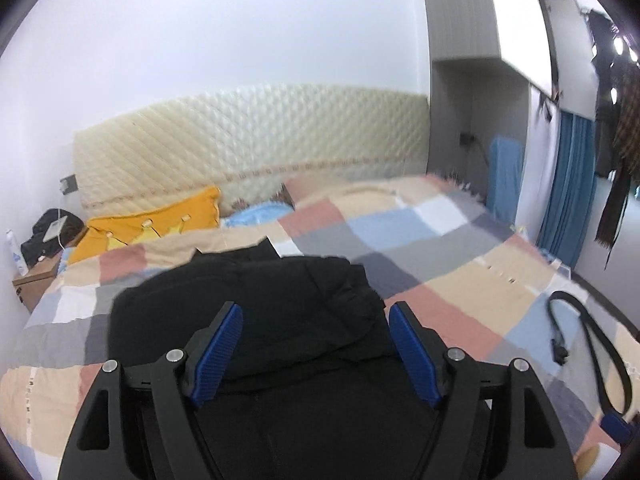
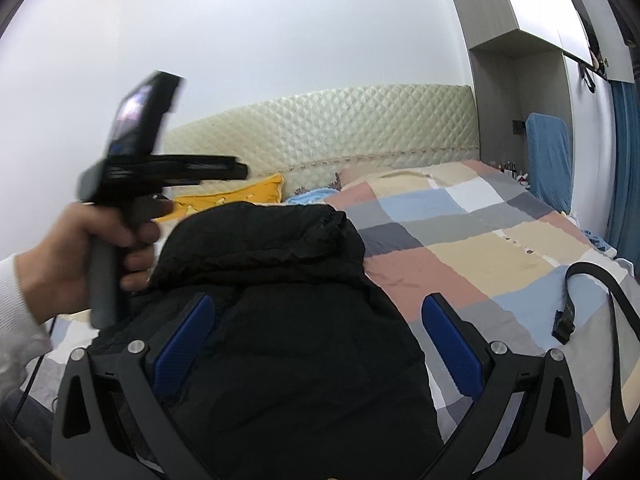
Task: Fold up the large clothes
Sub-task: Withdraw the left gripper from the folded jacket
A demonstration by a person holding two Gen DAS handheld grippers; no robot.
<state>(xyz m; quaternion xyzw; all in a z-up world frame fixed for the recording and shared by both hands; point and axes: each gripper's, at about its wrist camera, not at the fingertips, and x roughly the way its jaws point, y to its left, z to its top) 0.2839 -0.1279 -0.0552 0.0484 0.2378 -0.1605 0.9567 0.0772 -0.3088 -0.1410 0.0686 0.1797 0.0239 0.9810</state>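
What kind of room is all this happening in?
Most likely a home bedroom: a bed with a checked cover, a quilted cream headboard against the wall, and a yellow pillow near it.

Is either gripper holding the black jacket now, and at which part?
No. The left gripper and right gripper are both open above the jacket; nothing is held.
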